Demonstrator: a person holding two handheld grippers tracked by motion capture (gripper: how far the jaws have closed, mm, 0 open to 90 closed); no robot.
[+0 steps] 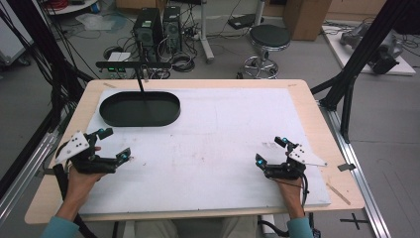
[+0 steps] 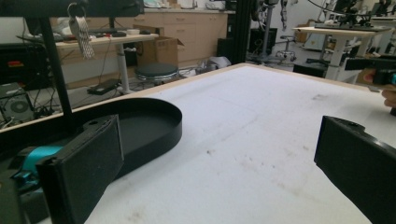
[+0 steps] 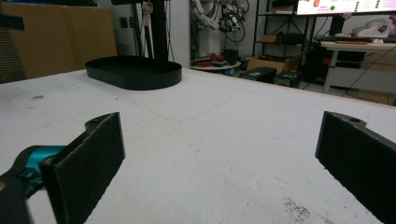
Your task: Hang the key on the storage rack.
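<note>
An empty black oval tray [image 1: 139, 108] lies at the back left of the white board [image 1: 213, 144]. My left gripper [image 1: 114, 145] rests low at the front left, open, nothing between its jaws. In the left gripper view the tray [image 2: 149, 126] sits just beyond the left jaw, and the gripper [image 2: 219, 172] is wide open. My right gripper [image 1: 270, 150] sits at the front right, also open and holding nothing. From the right gripper view the tray [image 3: 134, 72] lies far off at the upper left, and the gripper [image 3: 219, 158] shows bare board between its jaws.
A black stand [image 1: 134, 67] with a crossbar rises behind the tray. The wooden table [image 1: 317, 124] edge rims the board. Beyond the table are computer towers [image 1: 157, 29], a stool [image 1: 267, 42], cables and black frame posts [image 1: 364, 49].
</note>
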